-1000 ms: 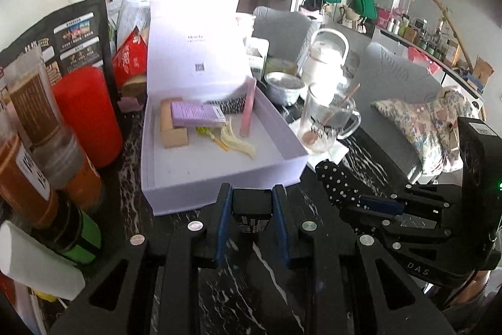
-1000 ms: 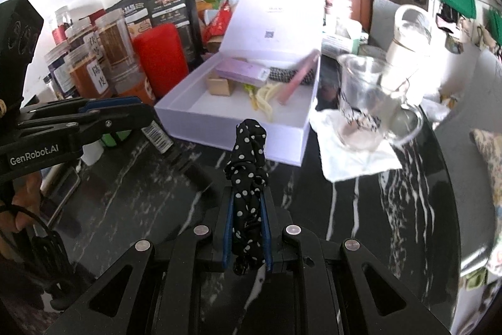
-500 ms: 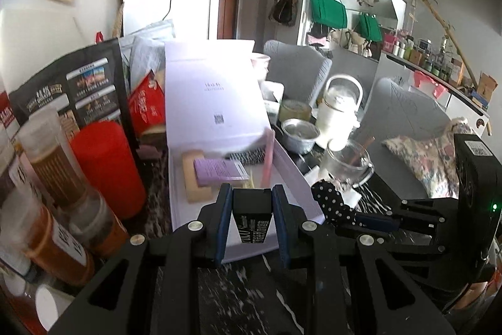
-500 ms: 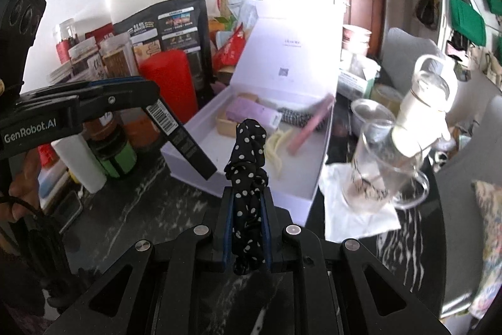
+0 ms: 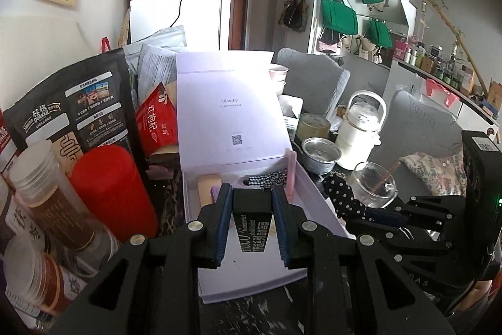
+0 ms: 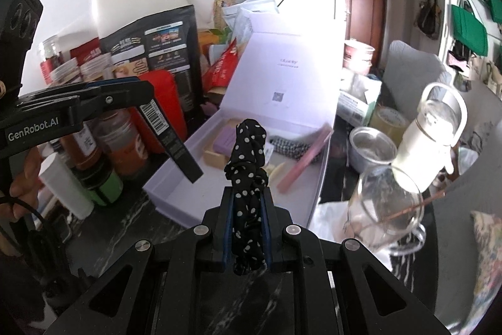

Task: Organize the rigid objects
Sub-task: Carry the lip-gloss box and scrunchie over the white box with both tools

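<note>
we hold a black carton (image 5: pixel 252 220) clenched in our left gripper (image 5: pixel 252 222) above the open lavender box (image 5: pixel 251 269); our right gripper (image 6: pixel 248 228) grasps a polka-dot scrunchie (image 6: pixel 248 156). best lowered flat onto bare floor, clear of the pink stick (image 6: pixel 302 159).

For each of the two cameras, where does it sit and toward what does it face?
Left wrist: on the left gripper, facing the open box; its fingers clamp a black carton; the right gripper shows at right.
Right wrist: on the right gripper, facing the same box; it clamps a dotted scrunchie; the left gripper shows at left.
Shared: box, carton, scrunchie.
</note>
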### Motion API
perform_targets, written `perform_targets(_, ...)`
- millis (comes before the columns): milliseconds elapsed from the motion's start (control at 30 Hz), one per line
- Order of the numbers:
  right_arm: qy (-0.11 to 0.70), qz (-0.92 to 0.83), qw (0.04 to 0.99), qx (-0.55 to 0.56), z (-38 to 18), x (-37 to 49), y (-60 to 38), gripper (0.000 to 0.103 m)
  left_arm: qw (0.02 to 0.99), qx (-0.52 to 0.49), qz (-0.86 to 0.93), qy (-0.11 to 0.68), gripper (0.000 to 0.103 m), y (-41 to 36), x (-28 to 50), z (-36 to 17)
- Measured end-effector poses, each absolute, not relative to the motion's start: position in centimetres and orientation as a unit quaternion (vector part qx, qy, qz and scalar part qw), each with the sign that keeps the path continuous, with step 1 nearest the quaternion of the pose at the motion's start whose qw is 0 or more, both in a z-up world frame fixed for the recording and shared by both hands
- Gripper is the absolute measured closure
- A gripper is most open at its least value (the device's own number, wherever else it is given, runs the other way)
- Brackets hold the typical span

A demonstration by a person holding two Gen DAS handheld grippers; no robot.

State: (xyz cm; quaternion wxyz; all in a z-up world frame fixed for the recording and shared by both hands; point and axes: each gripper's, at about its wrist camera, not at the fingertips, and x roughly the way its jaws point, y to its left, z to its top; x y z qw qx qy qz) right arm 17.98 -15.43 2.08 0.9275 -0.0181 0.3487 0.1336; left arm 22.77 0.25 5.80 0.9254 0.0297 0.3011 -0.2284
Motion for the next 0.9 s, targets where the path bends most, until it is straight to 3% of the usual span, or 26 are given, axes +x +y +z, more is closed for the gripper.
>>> perform_targets(900, 0.426, 0.126, 0.895, -0.041, -5.2, 26.8, -14.6, 0.087, 0.894, 0.026, -0.221, 0.389, 0.077, -0.5, 29.4, -1.8)
